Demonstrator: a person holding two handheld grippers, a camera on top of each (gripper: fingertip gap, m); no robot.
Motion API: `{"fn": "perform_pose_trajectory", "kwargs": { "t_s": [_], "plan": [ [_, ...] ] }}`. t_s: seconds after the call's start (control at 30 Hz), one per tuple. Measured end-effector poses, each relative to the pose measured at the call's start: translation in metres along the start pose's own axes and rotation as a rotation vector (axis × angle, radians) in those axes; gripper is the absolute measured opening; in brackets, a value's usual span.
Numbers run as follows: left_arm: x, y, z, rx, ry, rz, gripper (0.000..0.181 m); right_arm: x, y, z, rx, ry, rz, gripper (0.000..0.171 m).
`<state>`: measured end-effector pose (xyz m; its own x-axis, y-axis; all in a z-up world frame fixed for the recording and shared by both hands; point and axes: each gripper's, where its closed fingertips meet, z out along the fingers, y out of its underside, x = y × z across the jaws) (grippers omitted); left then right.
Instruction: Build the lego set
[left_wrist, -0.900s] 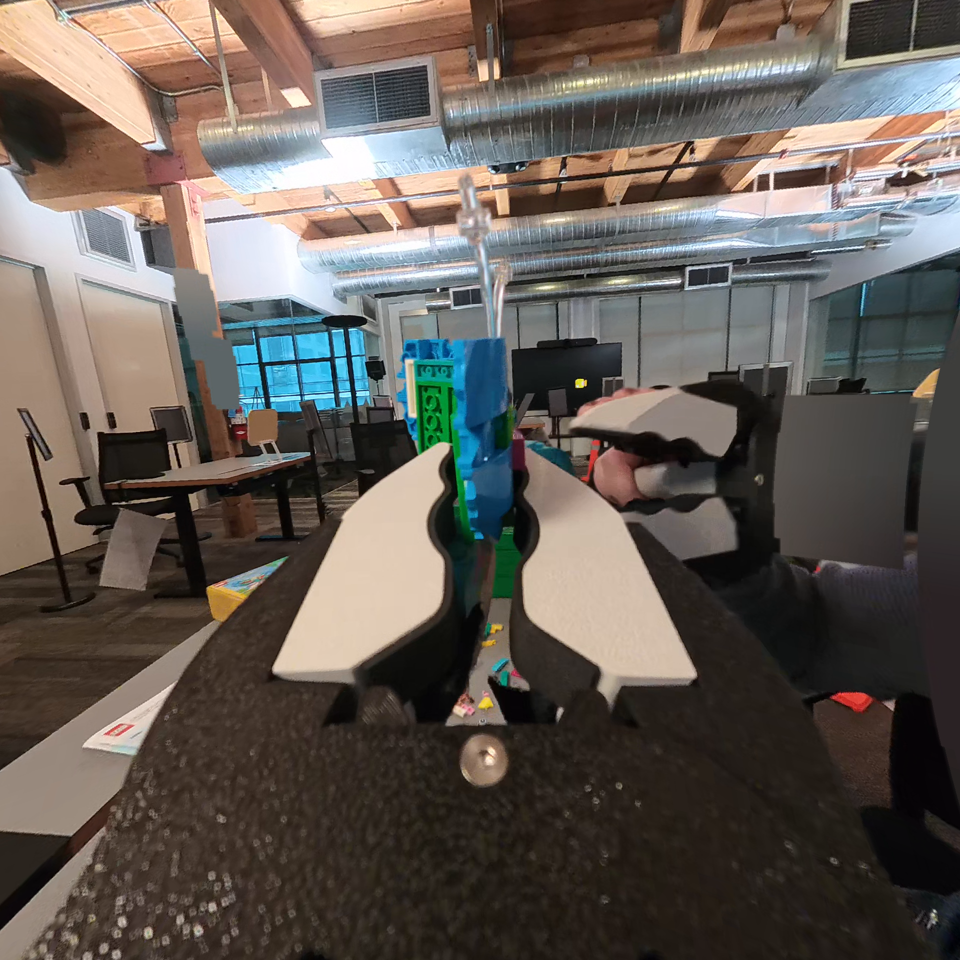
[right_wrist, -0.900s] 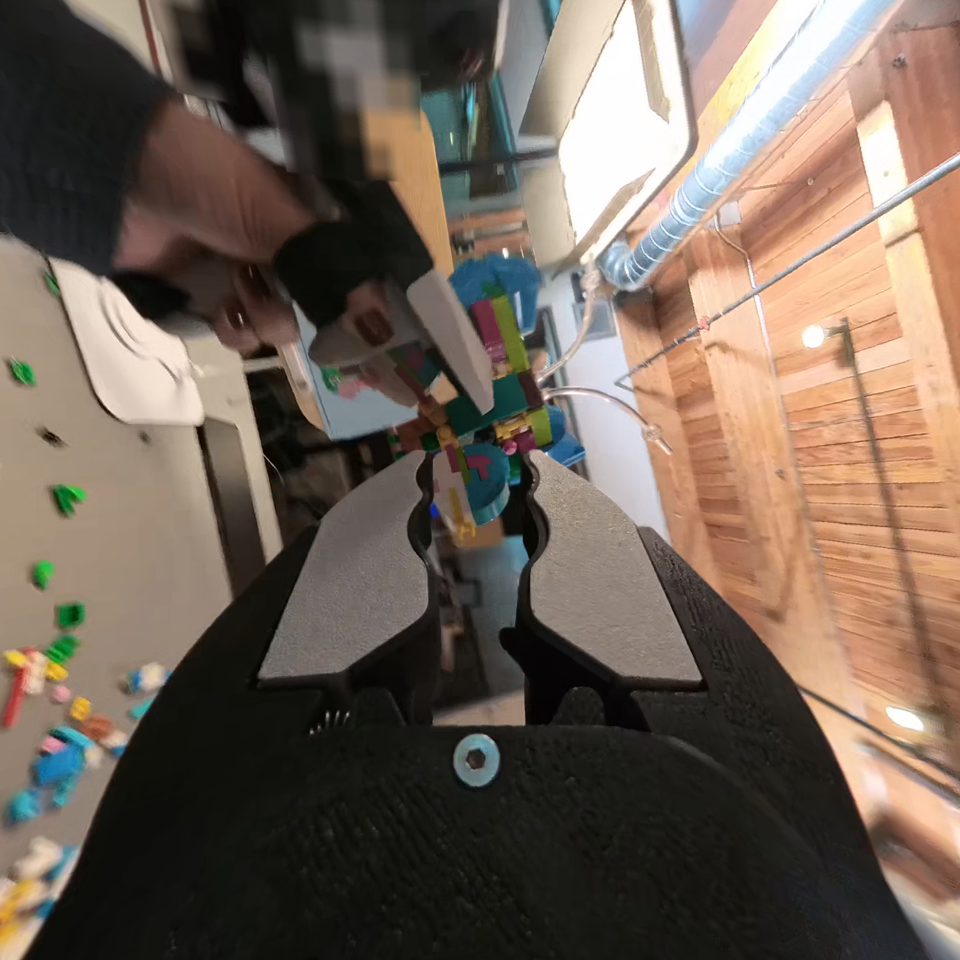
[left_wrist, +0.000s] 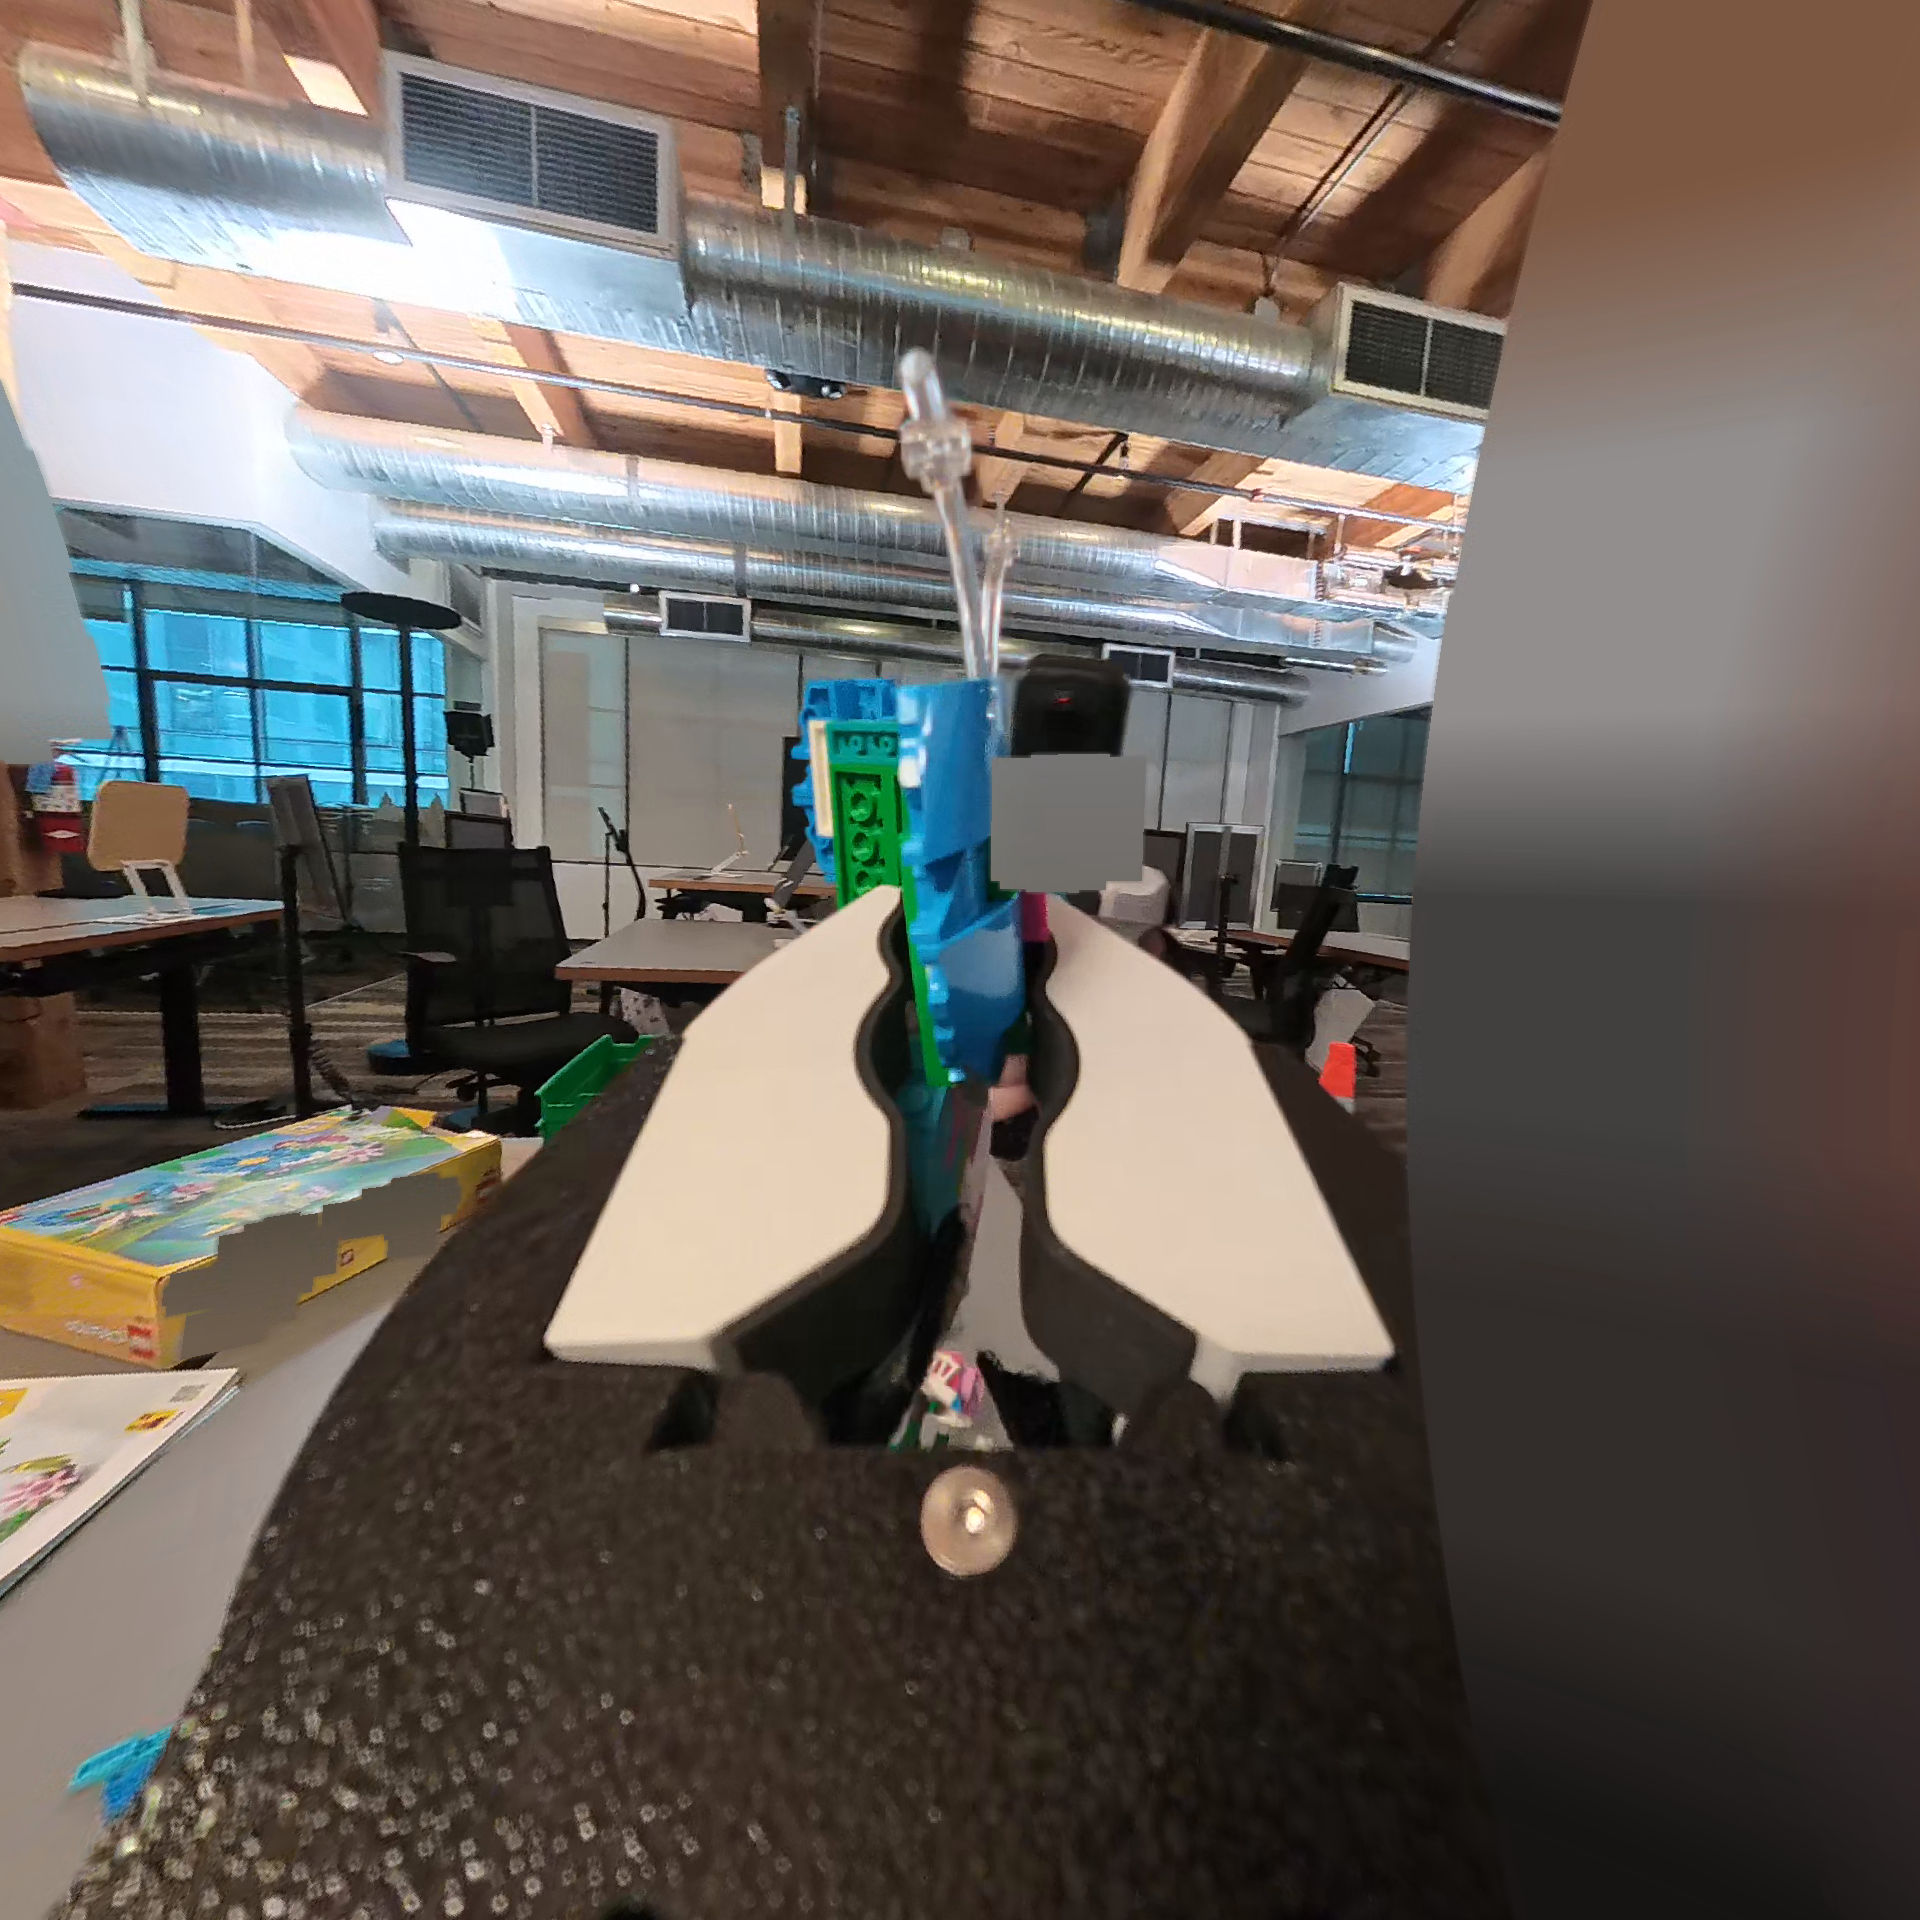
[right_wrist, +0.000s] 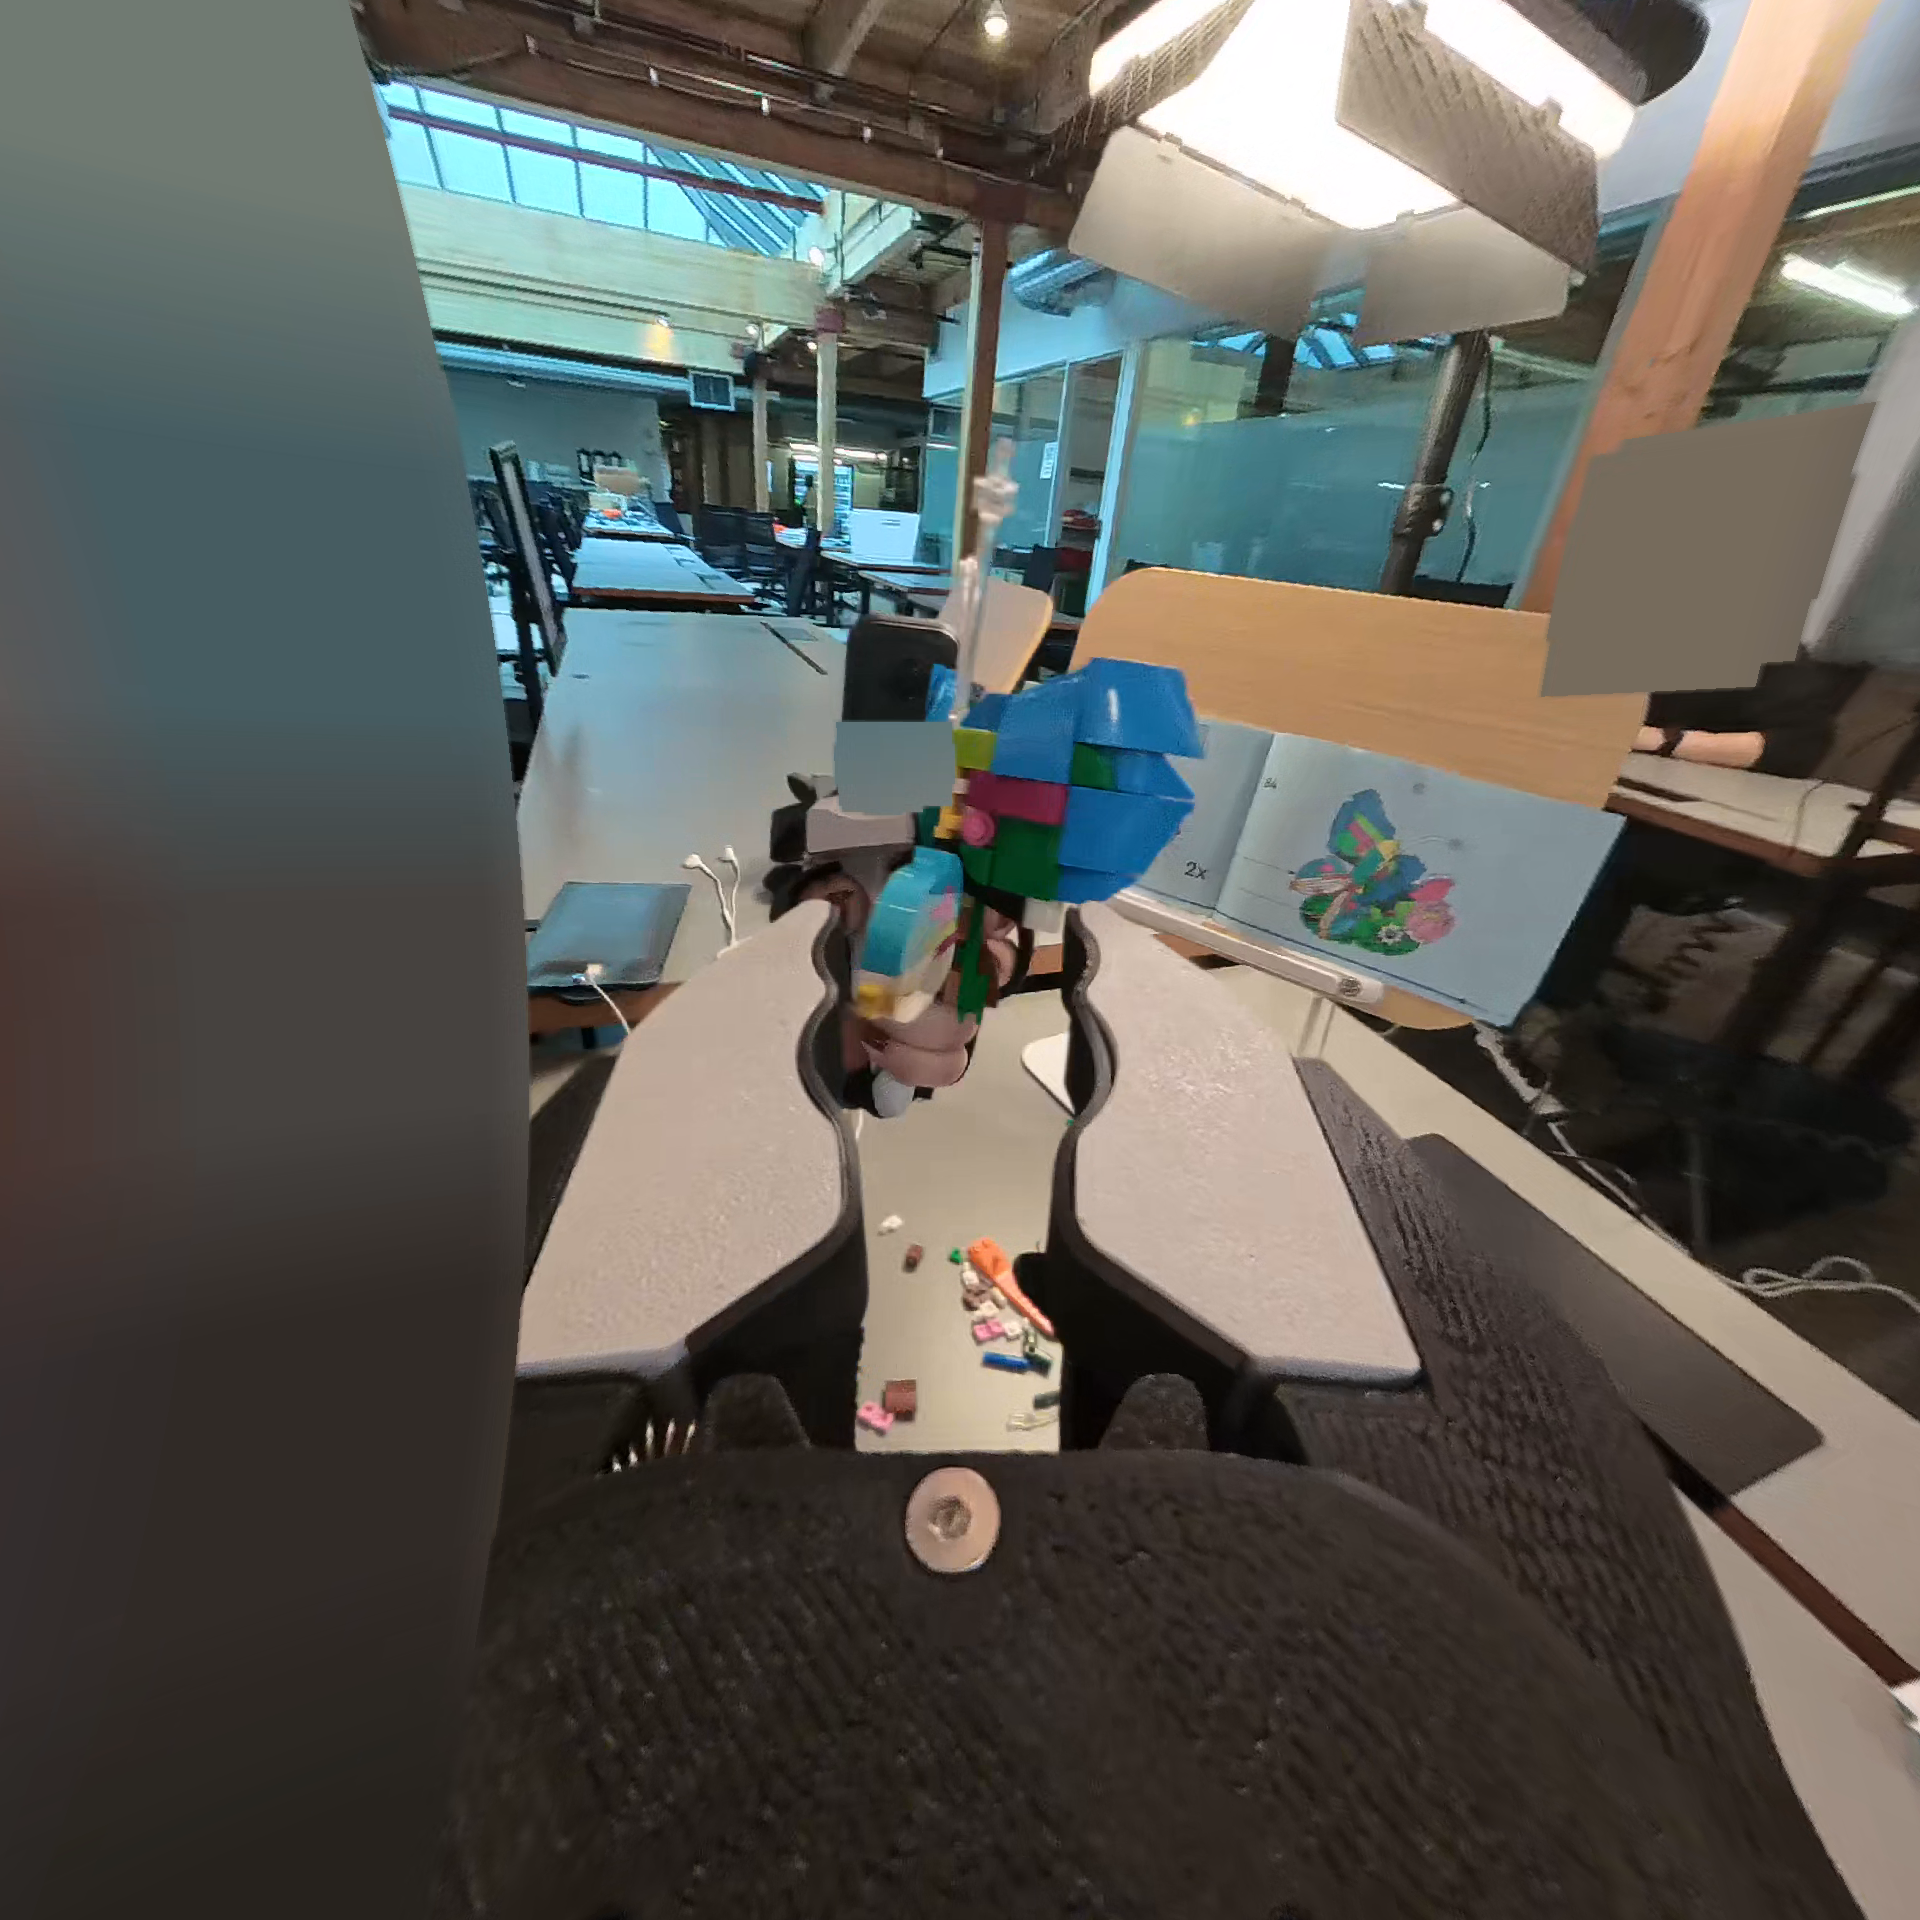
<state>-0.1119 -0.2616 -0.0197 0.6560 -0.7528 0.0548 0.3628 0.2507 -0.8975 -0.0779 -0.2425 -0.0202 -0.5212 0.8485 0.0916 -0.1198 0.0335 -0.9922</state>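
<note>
Grey table (right_wrist: 665, 727) is seen below both grippers. Yellow set box (left_wrist: 239, 1236) and instruction sheet (left_wrist: 73, 1455) are laid at the left in the left wrist view; an open booklet (right_wrist: 1351, 873) is propped on a stand in the right wrist view. Lego model (left_wrist: 956, 862), blue and green with clear antennae on top, is held upright in the air above the table, clamped edge-on in the left gripper (left_wrist: 966, 935). Right gripper (right_wrist: 951, 935) is spread apart, nothing gripped; the model (right_wrist: 1049, 800) is seen just past its tips. Loose small pieces (right_wrist: 987, 1320) are scattered on the table between the right fingers.
</note>
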Motion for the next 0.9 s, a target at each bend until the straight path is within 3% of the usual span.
{"fn": "perform_pose_trajectory", "kwargs": {
  "t_s": [0.17, 0.27, 0.9],
  "plan": [
    [-0.002, 0.003, 0.003, -0.012, -0.020, 0.005, 0.019, -0.001, 0.006, 0.006, -0.062, 0.072, -0.079, 0.028],
    [-0.004, 0.003, 0.005, -0.006, -0.040, 0.012, 0.019, -0.001, 0.008, 0.009, -0.085, 0.117, -0.148, 0.010],
    [0.002, -0.010, 0.007, 0.090, -0.067, 0.046, 0.019, -0.003, 0.001, 0.007, 0.043, 0.212, -0.178, 0.008]
  ]
}}
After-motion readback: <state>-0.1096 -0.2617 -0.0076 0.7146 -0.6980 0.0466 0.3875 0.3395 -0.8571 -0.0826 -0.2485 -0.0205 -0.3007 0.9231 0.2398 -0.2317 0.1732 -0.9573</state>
